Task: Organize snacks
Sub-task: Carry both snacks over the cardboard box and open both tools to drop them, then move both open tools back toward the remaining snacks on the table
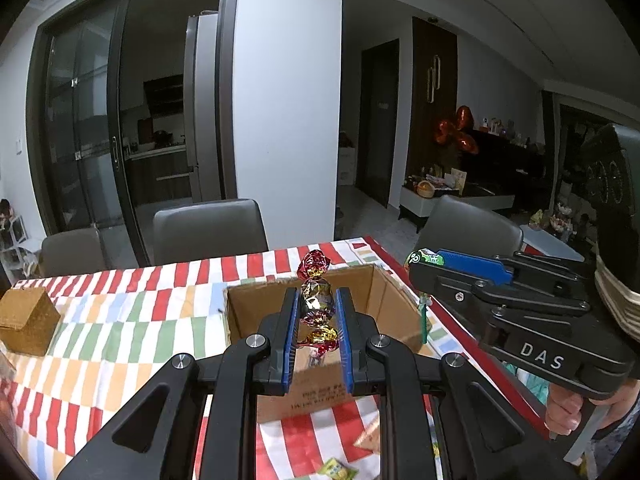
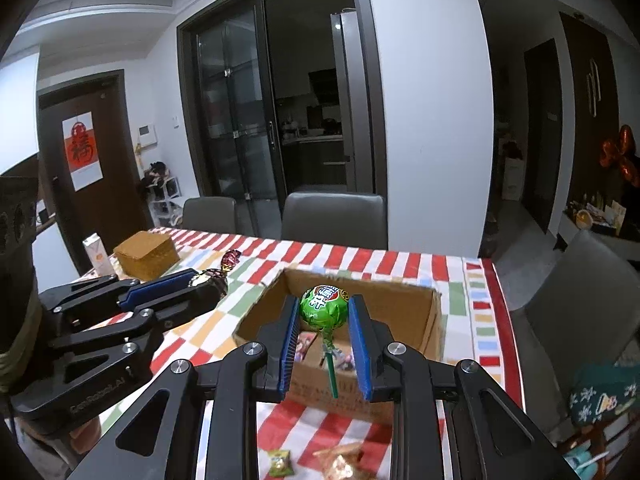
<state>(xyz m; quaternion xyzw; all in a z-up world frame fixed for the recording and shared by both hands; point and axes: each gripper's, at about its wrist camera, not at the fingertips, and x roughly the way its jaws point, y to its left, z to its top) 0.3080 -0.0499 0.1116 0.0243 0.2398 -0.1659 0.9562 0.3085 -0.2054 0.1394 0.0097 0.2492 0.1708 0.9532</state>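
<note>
My left gripper (image 1: 318, 300) is shut on a string of red and gold foil candies (image 1: 316, 300) and holds it above the open cardboard box (image 1: 400, 304). My right gripper (image 2: 325, 304) is shut on a green-wrapped lollipop (image 2: 325, 303) whose stick hangs down over the same box (image 2: 434, 320). Each gripper shows in the other's view: the right one (image 1: 420, 264) at the box's right, the left one (image 2: 208, 280) at the box's left. Some wrapped snacks (image 2: 306, 346) lie inside the box.
The table has a striped red, green and orange cloth (image 2: 404, 262). A brown house-shaped box (image 1: 28, 316) and a white carton (image 2: 98, 254) stand at the left. Loose wrapped sweets (image 2: 280, 462) lie near the front edge. Grey chairs (image 2: 334, 216) line the far side and the right side.
</note>
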